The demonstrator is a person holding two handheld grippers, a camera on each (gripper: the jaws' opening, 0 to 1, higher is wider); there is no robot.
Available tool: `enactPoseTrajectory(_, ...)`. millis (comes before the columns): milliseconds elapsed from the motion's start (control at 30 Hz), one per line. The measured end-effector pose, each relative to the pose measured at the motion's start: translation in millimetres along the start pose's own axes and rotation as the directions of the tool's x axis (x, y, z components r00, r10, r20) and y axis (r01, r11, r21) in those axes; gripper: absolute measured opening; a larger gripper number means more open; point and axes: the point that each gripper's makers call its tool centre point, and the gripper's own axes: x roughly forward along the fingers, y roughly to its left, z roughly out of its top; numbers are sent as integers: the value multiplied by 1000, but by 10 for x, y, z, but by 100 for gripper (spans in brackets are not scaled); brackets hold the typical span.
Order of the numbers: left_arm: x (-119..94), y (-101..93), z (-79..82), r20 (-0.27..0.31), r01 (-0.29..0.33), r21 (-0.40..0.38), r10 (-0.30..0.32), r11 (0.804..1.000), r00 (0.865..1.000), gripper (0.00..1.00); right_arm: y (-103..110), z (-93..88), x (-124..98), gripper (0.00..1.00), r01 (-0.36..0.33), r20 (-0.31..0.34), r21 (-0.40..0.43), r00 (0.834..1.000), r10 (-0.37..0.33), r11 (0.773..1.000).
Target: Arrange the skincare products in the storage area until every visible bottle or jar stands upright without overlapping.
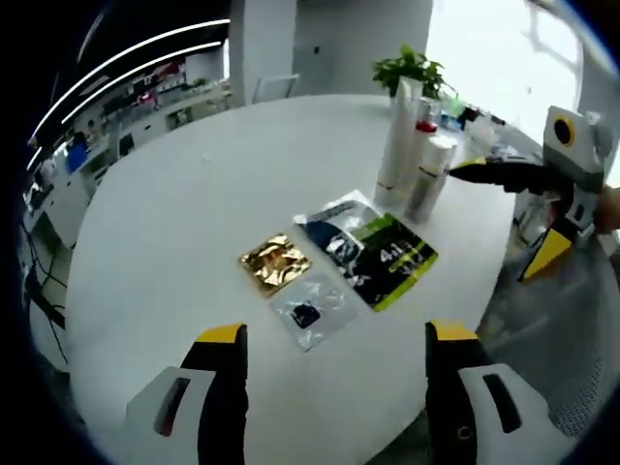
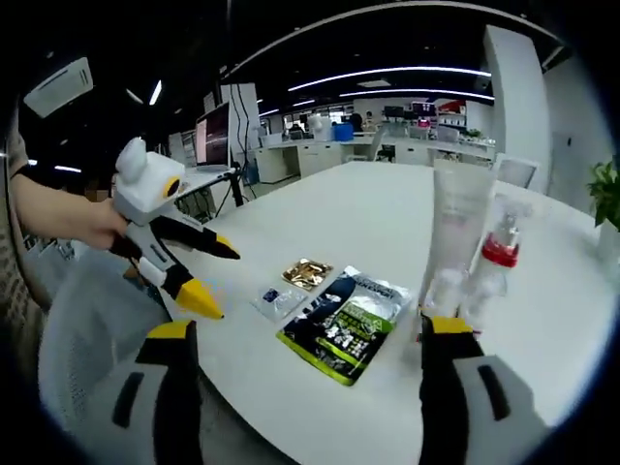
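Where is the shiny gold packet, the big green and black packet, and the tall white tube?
gold packet (image 1: 274,262): left gripper view, middle of its crinkled foil.
green and black packet (image 1: 373,247): left gripper view, middle of its printed front.
tall white tube (image 2: 457,232): right gripper view, middle of its body.

Count on the white surface (image 1: 194,194): three upright containers, namely one tall white tube (image 1: 398,136), one bottle with red collar (image 1: 422,145), one silver-capped bottle (image 1: 430,179); three flat sachets, namely one gold (image 1: 274,262), one small clear (image 1: 312,310), one large green-and-black (image 1: 373,247); one potted plant (image 1: 412,70).
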Motion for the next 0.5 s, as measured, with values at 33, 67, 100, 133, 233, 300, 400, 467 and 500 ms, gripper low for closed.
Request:
enactPoseTrajectory(33, -15, -14, 0, 5, 2, -9, -1, 1000, 1000, 77, -42, 1, -48, 97, 13, 0, 3, 1000, -13, 1000)
enactPoseTrajectory(67, -59, -52, 0, 19, 5, -31, -4, 1000, 1000, 79, -113, 29, -102, 98, 40, 3, 11, 999, -40, 999)
enactPoseTrajectory(100, -87, -75, -3, 27, 7, -41, -5, 999, 1000, 81, -150, 65, -136, 99, 52, 15, 15, 999, -52, 999)
enactPoseTrajectory(133, -128, -111, -6, 39, 10, -59, -7, 998, 999, 83, -192, 118, -167, 99, 67, 40, 21, 997, -68, 998)
enactPoseTrajectory(233, -221, -193, -15, 65, 18, -97, -11, 995, 998, 89, -313, 132, -278, 99, 102, 57, 55, 993, -105, 993)
enactPoseTrajectory(300, -283, -228, -20, 84, 20, -123, -10, 992, 996, 92, -374, 96, -330, 100, 125, 53, 51, 990, -128, 991)
enactPoseTrajectory(400, -369, -211, -50, 94, -13, -141, 27, 990, 995, 97, -460, 53, -414, 100, 161, 56, 95, 984, -167, 982)
enactPoseTrajectory(467, -422, -204, -77, 95, -31, -140, 45, 990, 994, 97, -520, 51, -476, 99, 196, 72, 139, 976, -207, 971)
enactPoseTrajectory(500, -449, -208, -85, 100, -32, -148, 48, 988, 994, 97, -532, 46, -490, 99, 203, 74, 143, 974, -215, 969)
